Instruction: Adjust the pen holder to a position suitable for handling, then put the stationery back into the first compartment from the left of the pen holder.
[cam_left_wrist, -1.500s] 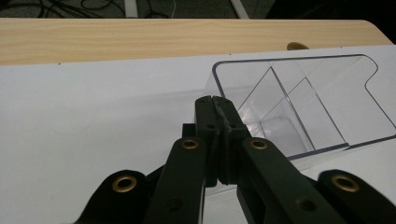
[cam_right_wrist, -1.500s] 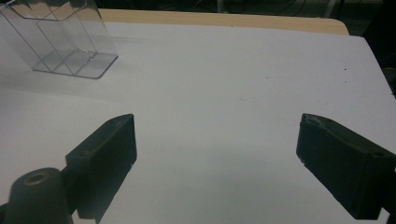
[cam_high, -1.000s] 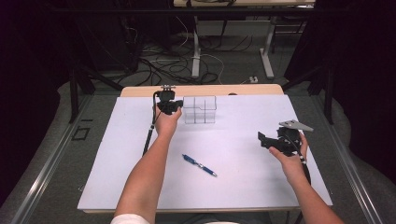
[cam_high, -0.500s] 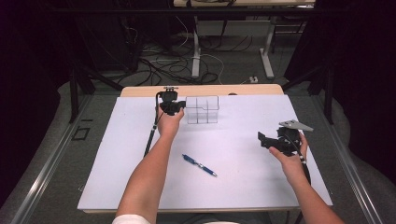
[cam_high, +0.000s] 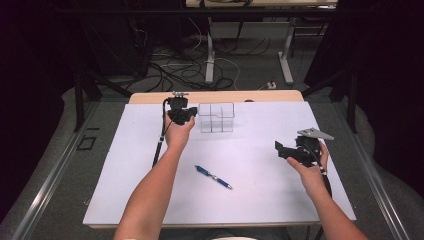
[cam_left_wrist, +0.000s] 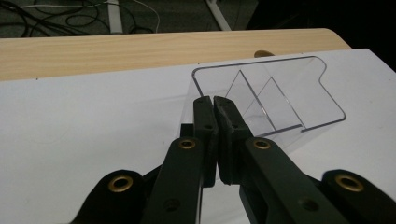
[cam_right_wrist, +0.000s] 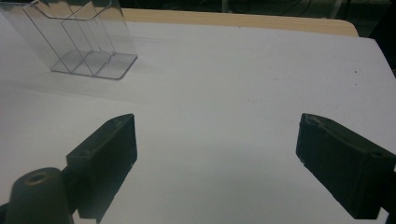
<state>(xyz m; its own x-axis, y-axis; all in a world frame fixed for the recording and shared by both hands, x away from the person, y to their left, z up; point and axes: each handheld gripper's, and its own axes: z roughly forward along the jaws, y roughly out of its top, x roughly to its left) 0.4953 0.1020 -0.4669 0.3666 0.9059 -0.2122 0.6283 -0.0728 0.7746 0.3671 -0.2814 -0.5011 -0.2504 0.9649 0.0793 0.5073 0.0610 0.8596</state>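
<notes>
A clear divided organizer (cam_high: 216, 118) stands upright near the far edge of the tabletop (cam_high: 250, 205). The left gripper (cam_high: 192, 114) sits just left of it. A pen (cam_high: 213, 177) lies nearer, mid-tabletop; the right gripper (cam_high: 278, 148) hovers right of the pen.

Bright white sheet (cam_high: 250, 185) — dark, murky surroundings — soft, slightly blurred frames

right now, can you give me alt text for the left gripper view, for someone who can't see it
The left gripper, its two black jaws closed, pinches the near wall of a clear plastic organizer with inner dividers. The organizer stands on a white table cover, with a strip of wooden tabletop behind it.
</notes>
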